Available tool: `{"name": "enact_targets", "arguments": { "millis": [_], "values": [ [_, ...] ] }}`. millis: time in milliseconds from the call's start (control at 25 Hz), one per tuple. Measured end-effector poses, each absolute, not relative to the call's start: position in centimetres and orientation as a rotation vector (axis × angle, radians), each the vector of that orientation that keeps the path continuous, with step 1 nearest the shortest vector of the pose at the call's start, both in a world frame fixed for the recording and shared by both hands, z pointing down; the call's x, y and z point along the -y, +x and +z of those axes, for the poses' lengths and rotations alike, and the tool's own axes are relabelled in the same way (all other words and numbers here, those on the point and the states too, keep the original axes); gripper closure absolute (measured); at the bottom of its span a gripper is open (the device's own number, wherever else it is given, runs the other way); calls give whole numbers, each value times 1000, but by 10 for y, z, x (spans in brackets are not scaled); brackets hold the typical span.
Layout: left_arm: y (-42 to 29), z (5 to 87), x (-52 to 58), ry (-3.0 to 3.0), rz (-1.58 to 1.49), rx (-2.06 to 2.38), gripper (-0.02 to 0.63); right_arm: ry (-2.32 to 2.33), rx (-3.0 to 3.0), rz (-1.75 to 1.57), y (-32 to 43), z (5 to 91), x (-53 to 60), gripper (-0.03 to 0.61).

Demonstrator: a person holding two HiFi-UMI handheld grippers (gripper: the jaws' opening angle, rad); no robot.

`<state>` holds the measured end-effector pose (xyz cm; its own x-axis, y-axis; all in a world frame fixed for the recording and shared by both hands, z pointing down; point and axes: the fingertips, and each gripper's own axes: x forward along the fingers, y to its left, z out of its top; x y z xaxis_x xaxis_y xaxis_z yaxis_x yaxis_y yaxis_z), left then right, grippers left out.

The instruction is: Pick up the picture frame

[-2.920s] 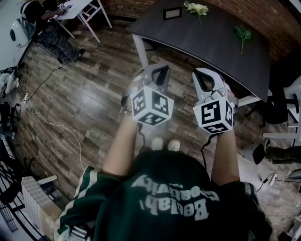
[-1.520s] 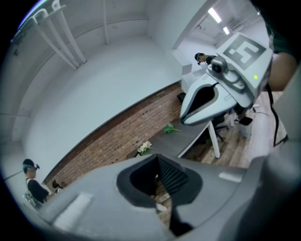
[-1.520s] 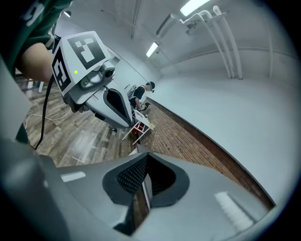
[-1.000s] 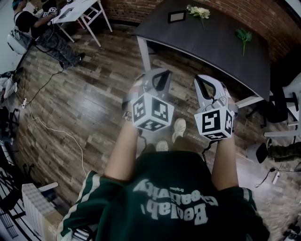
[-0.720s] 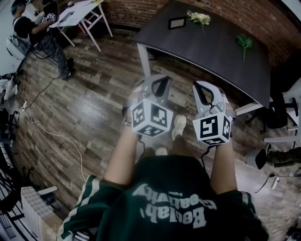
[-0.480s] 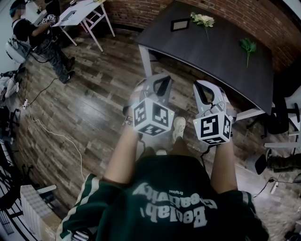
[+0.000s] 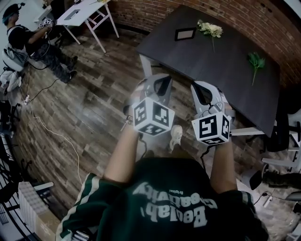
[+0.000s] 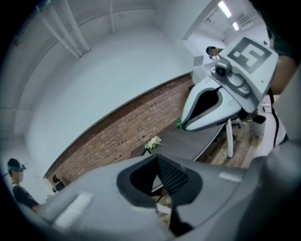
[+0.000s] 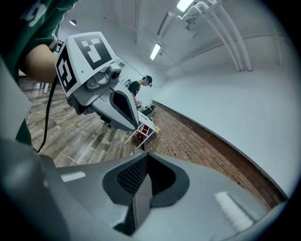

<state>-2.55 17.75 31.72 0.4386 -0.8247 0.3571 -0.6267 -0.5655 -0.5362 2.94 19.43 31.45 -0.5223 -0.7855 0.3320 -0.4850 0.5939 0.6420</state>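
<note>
Table (image 7: 221, 66) has drawn nearer; picture frame (image 7: 185, 34) lies well beyond closed jaws.

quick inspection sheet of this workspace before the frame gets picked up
surface: dark table, mostly bare, ahead of both grippers
job's things: picture frame near the table's far left corner, untouched
clutter: white flowers just right of the frame; green sprig further right
grippers: left gripper and right gripper side by side over the floor, short of the table, fingers together, nothing held
cables: white cable trailing across the wood floor at left
surroundings: brick wall behind the table; white folding table and a person at far left
</note>
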Motion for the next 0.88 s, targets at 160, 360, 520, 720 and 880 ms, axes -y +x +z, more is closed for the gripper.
{"name": "enact_targets", "arguments": {
  "millis": [160, 360, 520, 720, 880],
  "values": [
    [-8, 319, -133, -2369, -871, -1262, 611, 953, 2237, -651, 40, 317, -148, 572],
    [7, 322, -80, -2358, -897, -1283, 611, 901, 2255, -674, 51, 317, -92, 572],
    [17, 317, -37, -2338, -899, -1319, 610, 863, 2265, -691, 63, 316, -51, 572],
    [32, 317, 6, -2325, -903, -1349, 610, 829, 2283, -707, 75, 317, -8, 572],
    [43, 322, 28, -2321, -921, -1356, 610, 810, 2302, -701, 83, 322, 15, 572]
  ]
}}
